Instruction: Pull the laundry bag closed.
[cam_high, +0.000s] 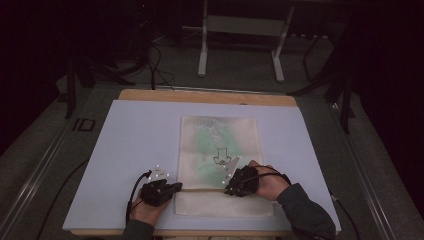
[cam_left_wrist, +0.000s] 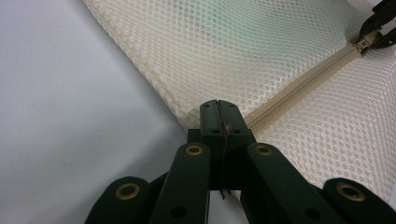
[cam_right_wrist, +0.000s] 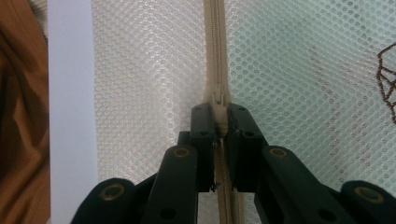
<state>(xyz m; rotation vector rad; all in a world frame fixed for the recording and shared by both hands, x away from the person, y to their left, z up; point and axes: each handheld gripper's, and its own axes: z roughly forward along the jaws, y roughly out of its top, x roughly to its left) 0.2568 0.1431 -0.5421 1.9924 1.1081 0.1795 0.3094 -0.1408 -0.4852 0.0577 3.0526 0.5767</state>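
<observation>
A cream mesh bag (cam_high: 220, 150) lies flat on the pale sheet (cam_high: 135, 145) in the lower middle of the high view, its long axis running from the bottom of the frame toward the top. Its zipper (cam_high: 205, 190) crosses the short way, left to right, near the bottom edge.

The left gripper (cam_high: 176, 187) sits at the bag's lower left corner, pointing right along the zipper line. In the left gripper view its jaws are pressed together on the bag's edge, right where the zipper (cam_left_wrist: 299, 86) ends — the tape runs off to the upper right.

The right gripper (cam_high: 231, 189) points left, toward the other one, with the hand (cam_high: 267, 182) behind it resting low and the sleeve (cam_high: 307, 215) angling in from the lower right. In the right gripper view its jaws pinch the zipper slider (cam_right_wrist: 219, 112), with the zipper running straight up the frame.

Both hands lie close to the table — the left hand (cam_high: 147, 210) enters from the bottom edge.
</observation>
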